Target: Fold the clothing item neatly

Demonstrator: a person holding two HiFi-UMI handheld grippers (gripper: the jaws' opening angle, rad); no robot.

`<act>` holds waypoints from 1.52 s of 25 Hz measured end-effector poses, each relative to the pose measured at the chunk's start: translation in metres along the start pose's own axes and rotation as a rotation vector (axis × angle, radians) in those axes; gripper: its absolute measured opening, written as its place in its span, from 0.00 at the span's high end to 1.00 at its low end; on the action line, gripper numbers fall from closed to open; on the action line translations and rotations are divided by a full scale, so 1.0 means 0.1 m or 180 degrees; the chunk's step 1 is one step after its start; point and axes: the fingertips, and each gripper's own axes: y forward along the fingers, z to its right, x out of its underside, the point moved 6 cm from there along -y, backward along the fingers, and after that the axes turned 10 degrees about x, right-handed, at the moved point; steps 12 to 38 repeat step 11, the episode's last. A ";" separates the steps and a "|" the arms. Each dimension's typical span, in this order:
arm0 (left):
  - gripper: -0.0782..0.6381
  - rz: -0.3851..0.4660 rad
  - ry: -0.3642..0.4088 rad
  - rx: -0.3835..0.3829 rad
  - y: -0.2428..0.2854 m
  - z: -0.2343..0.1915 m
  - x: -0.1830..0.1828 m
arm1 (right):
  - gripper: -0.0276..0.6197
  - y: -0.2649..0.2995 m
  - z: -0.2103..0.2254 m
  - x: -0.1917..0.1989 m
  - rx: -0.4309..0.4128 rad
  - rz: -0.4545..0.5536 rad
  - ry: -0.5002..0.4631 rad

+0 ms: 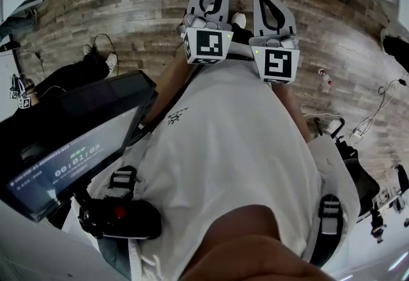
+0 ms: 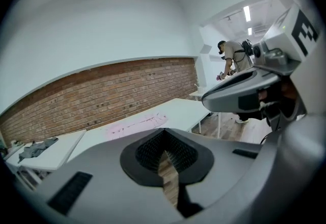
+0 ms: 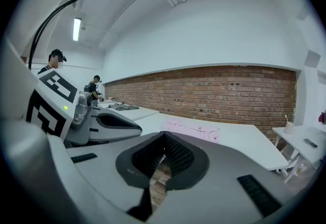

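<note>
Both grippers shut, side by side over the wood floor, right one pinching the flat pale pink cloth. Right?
No. The right gripper is shut on nothing: the right gripper view shows the flat pale pink cloth lying on the long white table ahead, apart from the jaws. Rest holds.

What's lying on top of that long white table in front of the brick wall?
A pale pink cloth lies spread flat on the white table. The stretch of tabletop beneath it is covered, and from here I cannot tell what kind of garment it is.
</note>
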 end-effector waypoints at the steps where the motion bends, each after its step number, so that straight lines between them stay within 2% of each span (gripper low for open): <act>1: 0.89 -0.0004 0.0005 -0.0005 -0.01 -0.01 0.01 | 0.95 -0.01 -0.01 0.01 0.0003 -0.0015 0.0014; 7: 0.89 -0.0032 -0.0015 0.0046 -0.06 0.05 0.05 | 0.95 -0.09 -0.04 0.08 0.0070 -0.0150 0.0021; 11: 0.89 -0.0041 -0.0035 0.0097 -0.15 0.12 0.10 | 0.95 -0.17 -0.08 0.08 0.0107 -0.0062 0.0061; 38: 0.89 -0.0041 -0.0035 0.0097 -0.15 0.12 0.10 | 0.95 -0.17 -0.08 0.08 0.0107 -0.0062 0.0061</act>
